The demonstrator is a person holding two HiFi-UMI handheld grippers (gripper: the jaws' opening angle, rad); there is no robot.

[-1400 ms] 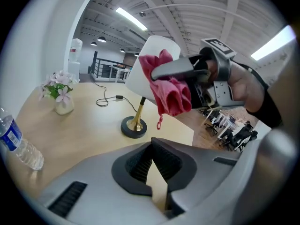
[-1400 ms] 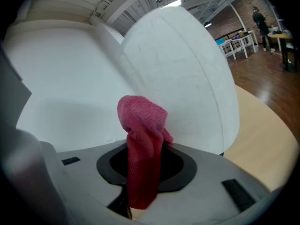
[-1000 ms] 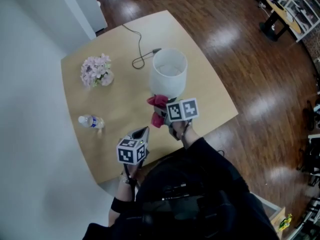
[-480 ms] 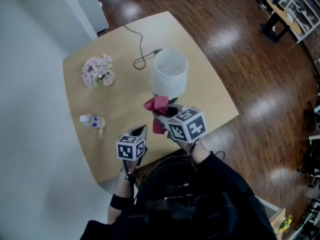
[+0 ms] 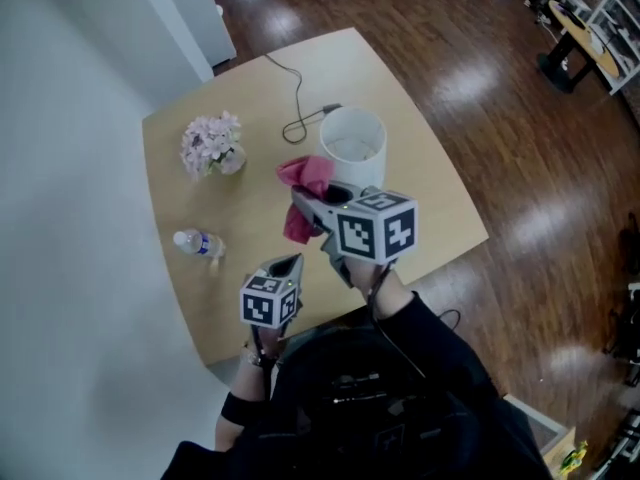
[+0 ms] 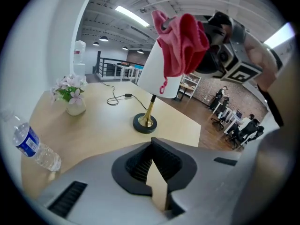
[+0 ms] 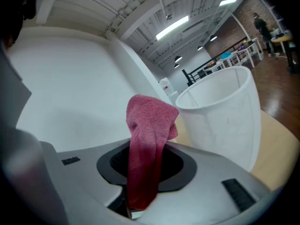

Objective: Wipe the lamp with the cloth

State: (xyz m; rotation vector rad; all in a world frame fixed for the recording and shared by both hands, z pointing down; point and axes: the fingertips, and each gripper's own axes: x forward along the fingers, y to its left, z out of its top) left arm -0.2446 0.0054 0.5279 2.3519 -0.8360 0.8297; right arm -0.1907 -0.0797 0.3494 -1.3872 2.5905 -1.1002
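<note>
head view / layout: lamp [image 5: 352, 148] stands upright on the table [image 5: 250, 203], far half, its white shade open at the top; cord [image 5: 296, 103] runs off behind it. Flowers [image 5: 212, 144] and bottle [image 5: 198, 243] sit well apart, off to the left.
head view / right gripper [image 5: 304, 204]: held above the table just left of the shade, pinching the pink cloth [image 5: 304, 182]; a loose end hangs below the jaws.
head view / left gripper [image 5: 289, 265]: low, near the table's near edge, well clear of the lamp.
left gripper view / jaws: pressed together, nothing between them. Idle.
left gripper view / lamp: base [image 6: 144, 123] flat on the table, brass stem upright. Cloth is up at shade height and hides part of the shade.
right gripper view / jaws: clamped on the cloth, a bunched wad standing up past the tips.
right gripper view / gap: shade rim just beside the wad, to its right; contact can't be confirmed.
step: likely the approach, cloth brought up level with the shade and no wiping contact evident.
next: press the wad to the shade wall and stroke along it. Light pressure, as the shade looks thin and the lamp could tip.
option: left gripper could steady the base.
</note>
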